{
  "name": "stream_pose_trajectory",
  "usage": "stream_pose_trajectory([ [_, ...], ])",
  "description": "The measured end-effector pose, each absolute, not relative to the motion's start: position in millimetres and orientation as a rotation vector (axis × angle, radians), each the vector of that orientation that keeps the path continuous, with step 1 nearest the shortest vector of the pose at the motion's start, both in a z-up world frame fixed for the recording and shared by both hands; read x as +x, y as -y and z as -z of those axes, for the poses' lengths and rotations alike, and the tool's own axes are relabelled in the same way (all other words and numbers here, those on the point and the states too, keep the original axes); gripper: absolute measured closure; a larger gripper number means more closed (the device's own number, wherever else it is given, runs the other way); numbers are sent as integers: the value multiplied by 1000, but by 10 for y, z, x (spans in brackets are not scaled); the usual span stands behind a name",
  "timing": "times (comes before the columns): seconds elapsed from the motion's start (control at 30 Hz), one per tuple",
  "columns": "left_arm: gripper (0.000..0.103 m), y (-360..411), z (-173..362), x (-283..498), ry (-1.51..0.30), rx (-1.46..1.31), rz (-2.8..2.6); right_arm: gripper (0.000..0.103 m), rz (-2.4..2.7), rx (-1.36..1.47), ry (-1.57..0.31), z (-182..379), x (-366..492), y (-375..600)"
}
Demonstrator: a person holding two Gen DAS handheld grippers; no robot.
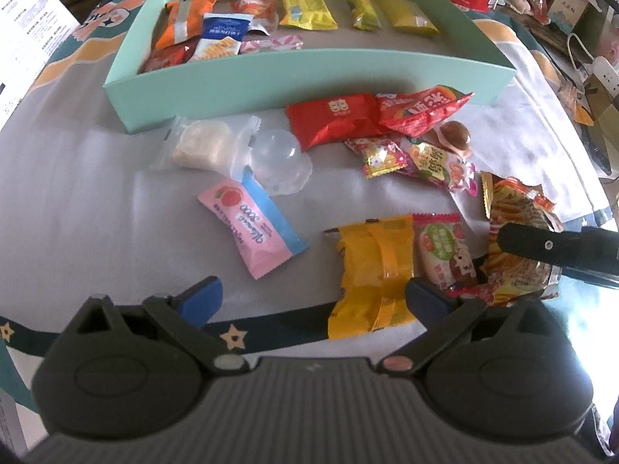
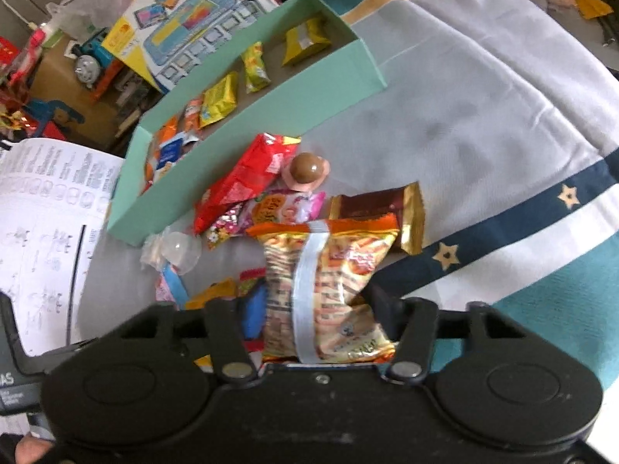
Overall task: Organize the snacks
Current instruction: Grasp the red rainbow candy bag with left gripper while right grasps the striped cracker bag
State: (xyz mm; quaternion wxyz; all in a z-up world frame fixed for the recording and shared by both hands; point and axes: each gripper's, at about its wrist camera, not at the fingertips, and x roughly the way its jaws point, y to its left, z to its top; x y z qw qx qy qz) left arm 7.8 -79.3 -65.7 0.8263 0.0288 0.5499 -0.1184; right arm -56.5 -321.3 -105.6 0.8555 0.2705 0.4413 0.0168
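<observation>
Right gripper (image 2: 317,309) clamped on orange-gold snack packet (image 2: 329,282), near side of pile. Left gripper (image 1: 313,297) spread wide, holding nothing, yellow packet (image 1: 371,278) between its fingers. Mint tray (image 1: 309,73) far, part-filled.

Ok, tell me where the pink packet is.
In the left wrist view the pink packet lies on the cloth left of centre, just below the clear dome cup and left of the yellow packet.
</observation>
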Motion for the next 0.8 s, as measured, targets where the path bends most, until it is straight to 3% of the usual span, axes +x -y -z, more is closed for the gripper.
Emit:
stream_pose_trajectory([
  [0.07, 0, 819, 663, 83, -1169, 67, 252, 60, -31, 532, -904, 1017, -587, 3199],
  [0.63, 0, 1600, 427, 664, -984, 233, 289, 61, 55, 661, -813, 1001, -508, 3698],
  [0.73, 9, 1772, 485, 784, -966, 280, 308, 61, 64, 688, -807, 1025, -482, 3775],
  [0.8, 25, 1850, 534, 861, -970, 299, 318, 61, 68, 706, -806, 1049, -462, 3817],
])
